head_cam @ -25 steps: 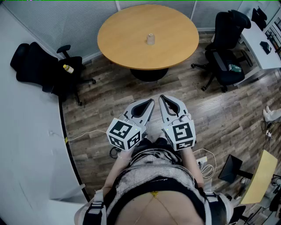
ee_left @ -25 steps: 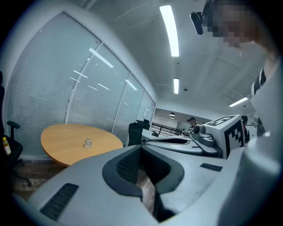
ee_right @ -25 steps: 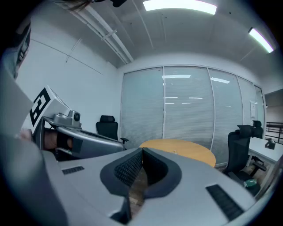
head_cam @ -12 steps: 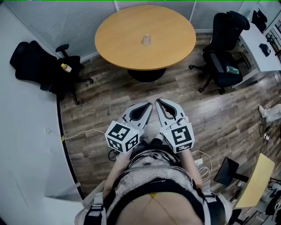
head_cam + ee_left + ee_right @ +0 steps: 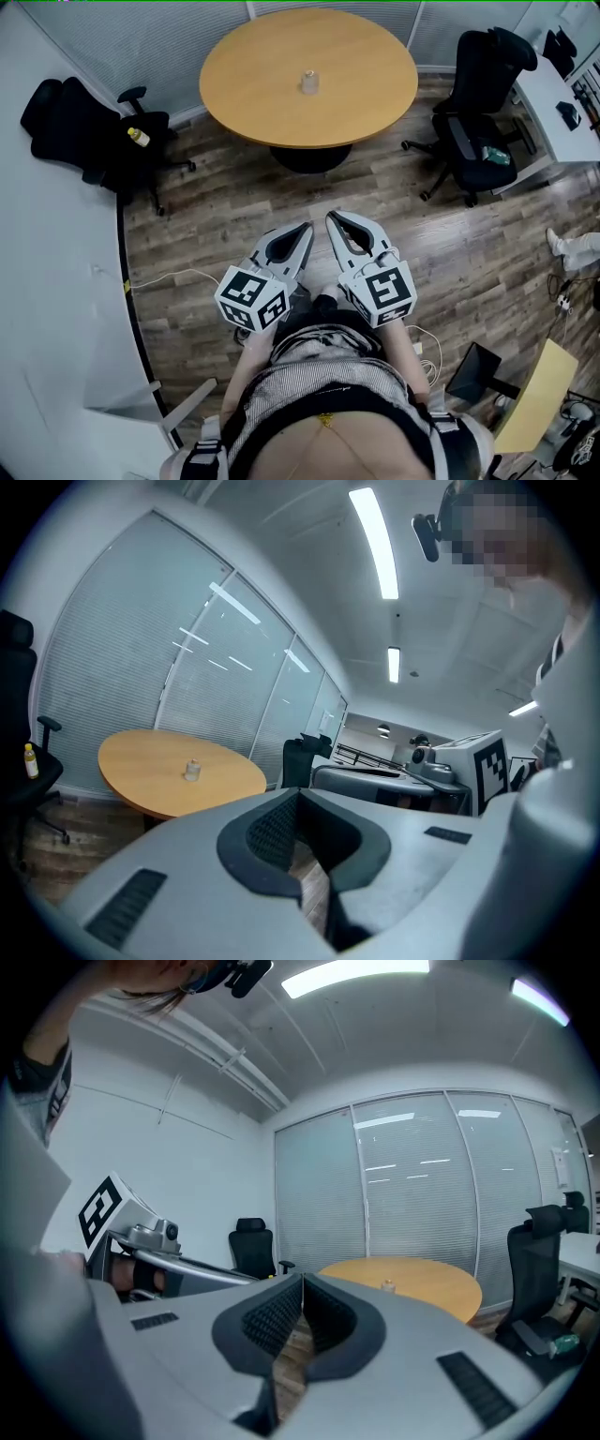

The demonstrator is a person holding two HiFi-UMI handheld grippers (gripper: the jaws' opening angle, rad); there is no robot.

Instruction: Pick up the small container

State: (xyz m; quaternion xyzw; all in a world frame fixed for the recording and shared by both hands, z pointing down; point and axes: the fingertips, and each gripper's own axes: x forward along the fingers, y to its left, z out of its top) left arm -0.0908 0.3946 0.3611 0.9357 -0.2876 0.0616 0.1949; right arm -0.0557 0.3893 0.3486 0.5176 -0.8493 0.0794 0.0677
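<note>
Head view: small container (image 5: 308, 82) upright near the middle of the round wooden counter (image 5: 375, 94), contents too small to tell; left tongs (image 5: 304, 229) and right tongs (image 5: 332, 219) side by side over the plank floor (image 5: 234, 216), well apart from the counter. Left gripper view: tongs pressed together, nothing between them, container far off, blinded glass wall (image 5: 141, 649) behind. Right gripper view: tongs likewise pressed together and empty, container beyond their tips.

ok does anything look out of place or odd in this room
Mostly tidy. One oddity: a small bottle sits on the seat of the black office chair at the left, not on a table. A white cable also trails loose across the wood floor. The small container stands upright on the round table.
</note>
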